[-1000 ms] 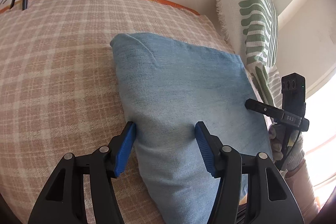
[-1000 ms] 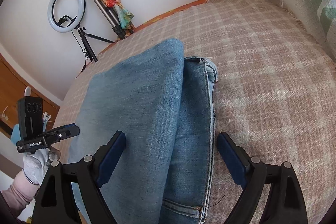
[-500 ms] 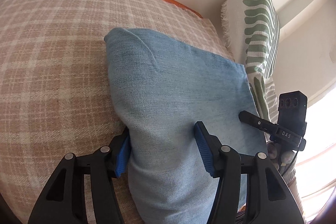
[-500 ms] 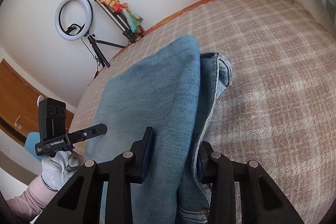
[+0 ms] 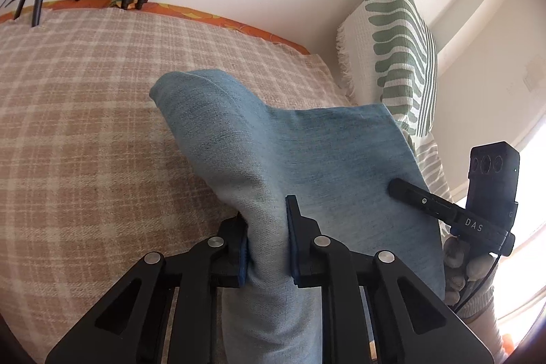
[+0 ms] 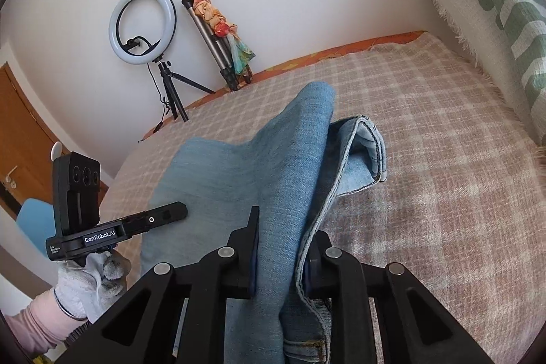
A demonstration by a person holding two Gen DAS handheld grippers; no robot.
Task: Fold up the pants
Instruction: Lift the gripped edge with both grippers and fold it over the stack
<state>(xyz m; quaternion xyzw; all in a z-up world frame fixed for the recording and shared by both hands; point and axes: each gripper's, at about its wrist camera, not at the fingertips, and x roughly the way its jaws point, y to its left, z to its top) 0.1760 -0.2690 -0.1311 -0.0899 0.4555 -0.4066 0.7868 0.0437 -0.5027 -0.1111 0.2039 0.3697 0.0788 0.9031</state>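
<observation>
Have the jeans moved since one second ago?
Yes. The jeans near both grippers have risen off the plaid blanket, bunching upward; before they lay flat.

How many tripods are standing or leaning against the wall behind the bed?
2. The ring light's tripod stands by the wall, and a folded tripod wrapped in colourful cloth leans there beside it. More could sit outside the view.

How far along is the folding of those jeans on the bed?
Partway. The jeans already lie doubled into a short stack on the plaid blanket. In hand: the left gripper and right gripper are closing on the near edge, denim pinched between the pads and raised. Left to do: carry that edge over to the far end and smooth it flat.
</observation>
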